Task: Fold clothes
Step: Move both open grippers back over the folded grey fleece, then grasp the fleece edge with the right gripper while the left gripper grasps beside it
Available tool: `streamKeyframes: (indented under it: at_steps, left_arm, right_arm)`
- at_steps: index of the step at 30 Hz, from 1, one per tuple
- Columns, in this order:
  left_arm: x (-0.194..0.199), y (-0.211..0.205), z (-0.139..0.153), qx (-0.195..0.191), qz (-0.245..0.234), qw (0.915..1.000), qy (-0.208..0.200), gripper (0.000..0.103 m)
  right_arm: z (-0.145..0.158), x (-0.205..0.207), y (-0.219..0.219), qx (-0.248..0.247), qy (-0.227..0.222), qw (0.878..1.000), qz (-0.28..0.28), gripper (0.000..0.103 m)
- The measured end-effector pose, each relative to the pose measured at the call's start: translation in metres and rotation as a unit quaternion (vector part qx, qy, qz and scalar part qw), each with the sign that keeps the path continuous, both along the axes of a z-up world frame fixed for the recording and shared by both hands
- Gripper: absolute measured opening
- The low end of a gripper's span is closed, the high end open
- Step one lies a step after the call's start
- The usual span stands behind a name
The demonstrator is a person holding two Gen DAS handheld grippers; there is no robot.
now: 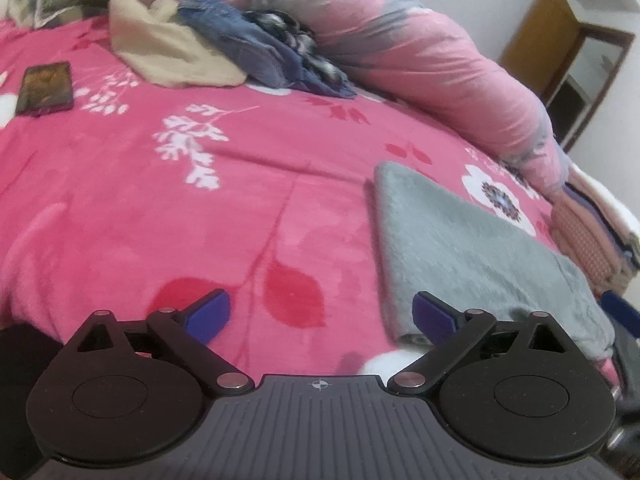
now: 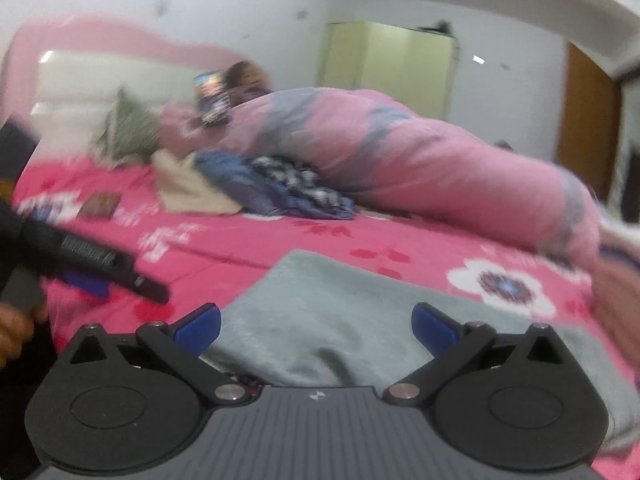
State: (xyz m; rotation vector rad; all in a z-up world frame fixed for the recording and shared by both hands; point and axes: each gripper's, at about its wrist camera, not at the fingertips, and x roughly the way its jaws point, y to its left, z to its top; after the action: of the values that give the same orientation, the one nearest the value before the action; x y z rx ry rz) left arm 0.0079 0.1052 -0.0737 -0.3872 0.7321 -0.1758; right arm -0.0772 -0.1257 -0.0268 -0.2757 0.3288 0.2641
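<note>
Both hand-held grippers [image 1: 320,314] [image 2: 316,326] (empty) agape

Bedspread [image 1: 240,200]: pink fleece, soft matt nap. Grey cloth [image 1: 460,248]: plush, fuzzy (folded). Duvet [image 1: 420,60]: smooth cloth, slight sheen. Denim [image 1: 240,36]: coarse blue weave. Beige cloth [image 1: 172,52]: soft, matt. Phone [image 1: 46,88]: glossy screen. Left gripper [image 1: 320,316]: matt black plastic, blue ribbed pads [image 1: 208,316], bright metal pins. Door [image 1: 540,36]: wood.

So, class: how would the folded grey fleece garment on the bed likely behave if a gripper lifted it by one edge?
The grey fleece garment looks soft and plush, so it would probably droop and unfold. Its fuzzy nap should grip well, hardly slippery.
</note>
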Motion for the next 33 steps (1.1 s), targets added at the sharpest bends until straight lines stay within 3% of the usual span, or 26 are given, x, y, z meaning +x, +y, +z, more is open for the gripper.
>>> streamKeyframes:
  at_steps: [9, 13, 18, 24, 30, 33]
  left_arm:
    - [0.002, 0.010, -0.001, -0.015, 0.004, 0.9999, -0.005, 0.068]
    - [0.004, 0.012, -0.003, -0.020, -0.004, 0.9998, -0.002, 0.058]
    - [0.005, 0.014, -0.006, -0.024, -0.007, 0.9997, -0.001, 0.058]
    - [0.011, 0.015, -0.013, -0.029, -0.008, 0.9995, 0.006, 0.058]
    - [0.011, 0.014, -0.011, -0.029, -0.010, 0.9995, 0.004, 0.058]
    - [0.010, 0.011, -0.007, -0.019, -0.021, 0.9996, -0.009, 0.059]
  right_arm:
    - [-0.031, 0.013, 0.078, -0.151, -0.038, 0.985, 0.071, 0.099]
    - [-0.047, 0.030, 0.091, -0.190, -0.023, 0.979, 0.065, 0.079]
    - [-0.072, 0.032, 0.087, -0.244, 0.022, 0.966, 0.080, 0.059]
    - [-0.074, 0.028, 0.079, -0.253, 0.023, 0.964, 0.077, 0.058]
    - [-0.083, 0.042, 0.091, -0.288, 0.005, 0.954, 0.088, 0.058]
    - [-0.081, 0.044, 0.087, -0.298, 0.004, 0.951, 0.079, 0.049]
